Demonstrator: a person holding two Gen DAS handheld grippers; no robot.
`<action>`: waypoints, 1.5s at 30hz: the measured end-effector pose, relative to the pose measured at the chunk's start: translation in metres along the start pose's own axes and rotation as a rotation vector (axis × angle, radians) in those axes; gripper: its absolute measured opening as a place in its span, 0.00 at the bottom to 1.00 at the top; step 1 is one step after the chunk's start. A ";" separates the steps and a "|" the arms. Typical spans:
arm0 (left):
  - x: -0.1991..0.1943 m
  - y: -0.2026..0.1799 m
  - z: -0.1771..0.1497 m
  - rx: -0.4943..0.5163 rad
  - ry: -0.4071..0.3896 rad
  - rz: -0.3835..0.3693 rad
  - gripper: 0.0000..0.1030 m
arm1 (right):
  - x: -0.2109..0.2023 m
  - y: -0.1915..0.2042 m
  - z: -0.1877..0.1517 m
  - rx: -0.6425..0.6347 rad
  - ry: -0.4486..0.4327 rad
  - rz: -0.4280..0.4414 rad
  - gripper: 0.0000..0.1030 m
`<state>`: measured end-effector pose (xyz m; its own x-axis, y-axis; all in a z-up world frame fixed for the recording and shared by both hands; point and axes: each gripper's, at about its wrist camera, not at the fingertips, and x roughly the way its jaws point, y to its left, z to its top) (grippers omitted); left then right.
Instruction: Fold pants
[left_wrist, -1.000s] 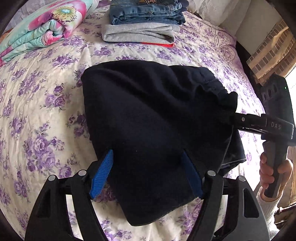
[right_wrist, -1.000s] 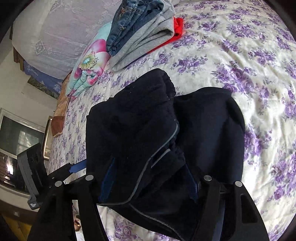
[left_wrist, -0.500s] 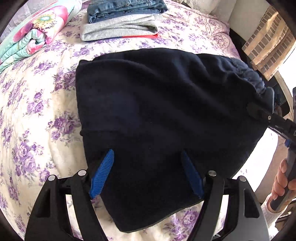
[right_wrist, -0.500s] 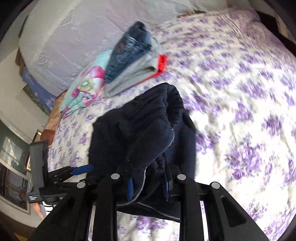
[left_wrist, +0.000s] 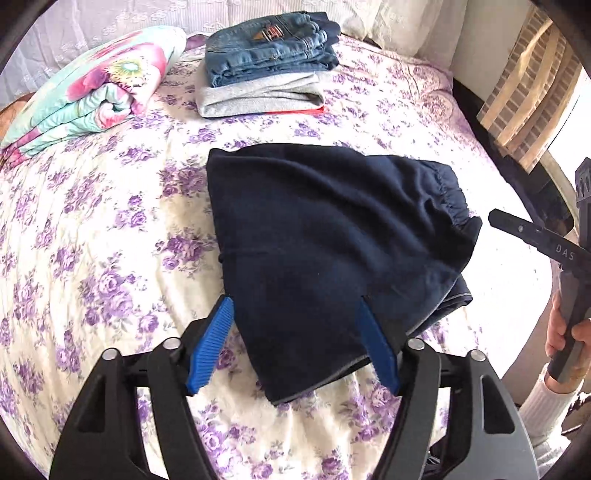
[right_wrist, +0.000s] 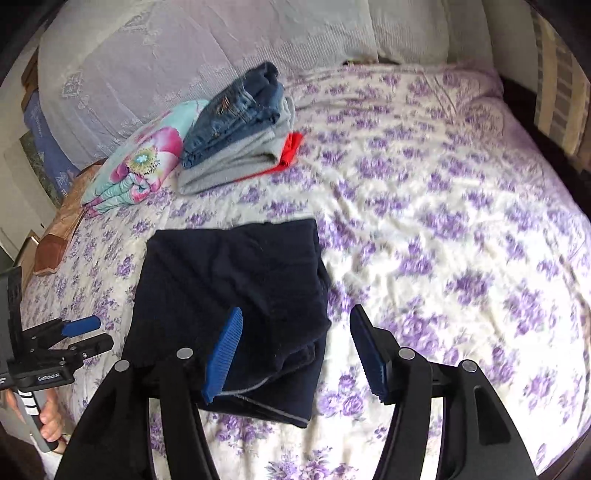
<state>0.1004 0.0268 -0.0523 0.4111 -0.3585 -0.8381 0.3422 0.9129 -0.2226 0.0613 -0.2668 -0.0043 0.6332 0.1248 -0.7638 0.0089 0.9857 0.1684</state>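
Observation:
The dark navy pants (left_wrist: 332, 236) lie folded into a compact bundle on the floral bedspread; they also show in the right wrist view (right_wrist: 236, 291). My left gripper (left_wrist: 295, 343) is open, its blue pads on either side of the bundle's near corner, holding nothing. My right gripper (right_wrist: 295, 350) is open and empty, above the bundle's right edge. The right gripper also shows at the right of the left wrist view (left_wrist: 535, 236), clear of the pants. The left gripper shows at the left of the right wrist view (right_wrist: 77, 332).
A stack of folded jeans (left_wrist: 269, 48), grey pants (left_wrist: 258, 96) and a red garment stands at the back of the bed (right_wrist: 443, 221). A rolled floral blanket (left_wrist: 85, 96) lies at the back left. Pillows line the headboard. The bed edge is at the right.
My right gripper has let go of the pants, opened and pulled back to the right. The pants have dropped flat into a folded bundle. The left gripper has drawn back a little.

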 end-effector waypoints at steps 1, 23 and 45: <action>-0.003 0.003 -0.001 -0.011 0.010 -0.020 0.42 | -0.002 0.006 0.006 -0.034 -0.024 -0.017 0.57; 0.050 -0.028 -0.063 0.015 0.097 -0.019 0.09 | 0.116 0.191 0.083 -0.537 0.190 0.146 0.57; 0.005 0.040 -0.044 -0.208 0.012 -0.146 0.42 | 0.037 0.125 0.075 -0.289 0.097 0.200 0.75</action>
<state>0.0790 0.0704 -0.0879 0.3597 -0.4881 -0.7953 0.2157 0.8727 -0.4380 0.1442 -0.1474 0.0354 0.5238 0.3148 -0.7915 -0.3353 0.9304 0.1482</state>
